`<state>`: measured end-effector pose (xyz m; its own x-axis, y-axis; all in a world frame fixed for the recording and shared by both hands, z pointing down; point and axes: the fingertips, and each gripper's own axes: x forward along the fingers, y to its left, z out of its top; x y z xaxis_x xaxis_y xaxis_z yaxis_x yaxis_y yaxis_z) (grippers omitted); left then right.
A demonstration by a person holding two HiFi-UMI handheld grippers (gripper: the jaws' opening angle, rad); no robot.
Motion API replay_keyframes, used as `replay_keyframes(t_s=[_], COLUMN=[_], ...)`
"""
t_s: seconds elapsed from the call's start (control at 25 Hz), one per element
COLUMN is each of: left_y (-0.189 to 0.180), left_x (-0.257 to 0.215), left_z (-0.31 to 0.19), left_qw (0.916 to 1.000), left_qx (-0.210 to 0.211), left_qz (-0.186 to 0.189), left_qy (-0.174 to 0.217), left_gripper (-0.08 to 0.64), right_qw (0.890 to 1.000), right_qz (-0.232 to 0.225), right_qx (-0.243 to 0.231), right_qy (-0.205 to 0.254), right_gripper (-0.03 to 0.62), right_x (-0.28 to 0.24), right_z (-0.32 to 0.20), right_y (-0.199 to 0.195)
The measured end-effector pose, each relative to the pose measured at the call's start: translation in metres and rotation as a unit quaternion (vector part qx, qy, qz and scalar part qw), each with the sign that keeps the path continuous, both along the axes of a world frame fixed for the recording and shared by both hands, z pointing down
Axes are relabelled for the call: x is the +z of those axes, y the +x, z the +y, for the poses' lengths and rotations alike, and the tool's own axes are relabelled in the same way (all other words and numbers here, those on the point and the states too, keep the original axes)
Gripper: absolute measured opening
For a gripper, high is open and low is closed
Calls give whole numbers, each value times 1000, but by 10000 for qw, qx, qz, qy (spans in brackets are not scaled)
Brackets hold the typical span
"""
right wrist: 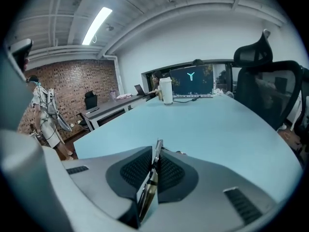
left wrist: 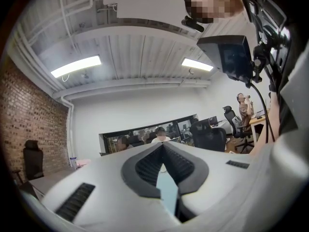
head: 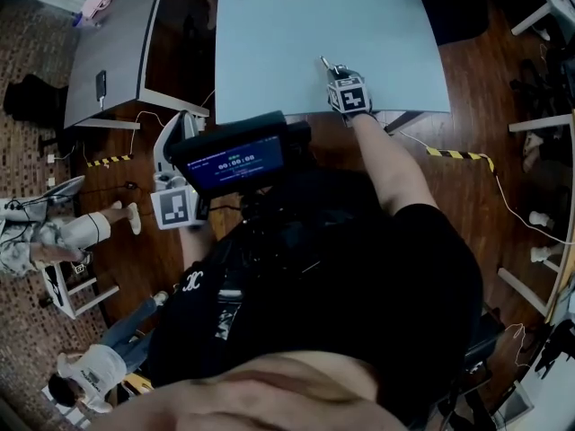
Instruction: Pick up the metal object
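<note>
A thin, flat metal object (right wrist: 155, 161) stands on edge between the pads of my right gripper (right wrist: 158, 151), which is shut on it. In the head view that gripper (head: 337, 70) sits over the near edge of the light blue table (head: 296, 34), and the metal object (head: 325, 63) pokes out past its tips as a slim sliver. My left gripper (head: 182, 119) hangs off the table at the left, beside a small lit screen (head: 229, 162). In its own view the left gripper (left wrist: 162, 146) points up at the room, with its tips together and nothing between them.
A white cup (right wrist: 166, 91) and a monitor (right wrist: 191, 80) stand at the table's far end. A black office chair (right wrist: 270, 91) is at the right. A grey desk (head: 112, 43) lies to the left. Cables and striped tape (head: 458, 155) run across the wooden floor. A person (right wrist: 46, 115) stands at the left.
</note>
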<state>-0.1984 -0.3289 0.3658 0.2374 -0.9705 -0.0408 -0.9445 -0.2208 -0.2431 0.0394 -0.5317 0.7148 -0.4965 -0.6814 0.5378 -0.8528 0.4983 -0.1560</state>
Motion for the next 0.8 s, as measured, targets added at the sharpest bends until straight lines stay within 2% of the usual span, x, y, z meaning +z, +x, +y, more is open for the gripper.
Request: replay_keyframes(t_s=[0.16,0.32,0.44,0.6,0.72,0.8], left_y=[3,3,0,-6,12,27], left_x=[-4,-9,-14,-17,-23,-26], left_z=[-4,-9,-13,-26,-58,-71], left_qw=[9999,9995,9990,9966,9955,9953], left_qx=[122,232,262,294,319,347], left_qz=[11,-99,-162,-306,-381,-350], left_qy=[58,175,324,703,806,830], left_gripper=[9,8,9,9,9,9], right_qw=[9977,9848,9646,9251,9006,8935], right_qz=[-298,-724,-892,-919,-959,-911], right_qx=[290,607,615,427,415,491], right_qy=[543,1456,2405,3660,4218,4369], right_gripper=[11,11,11,11,11,11], right_x=[-44,-126,-209,-315,-368,-384], right_z=[0,5,25,71,84,93], right_y=[23,52,67,81,109,132])
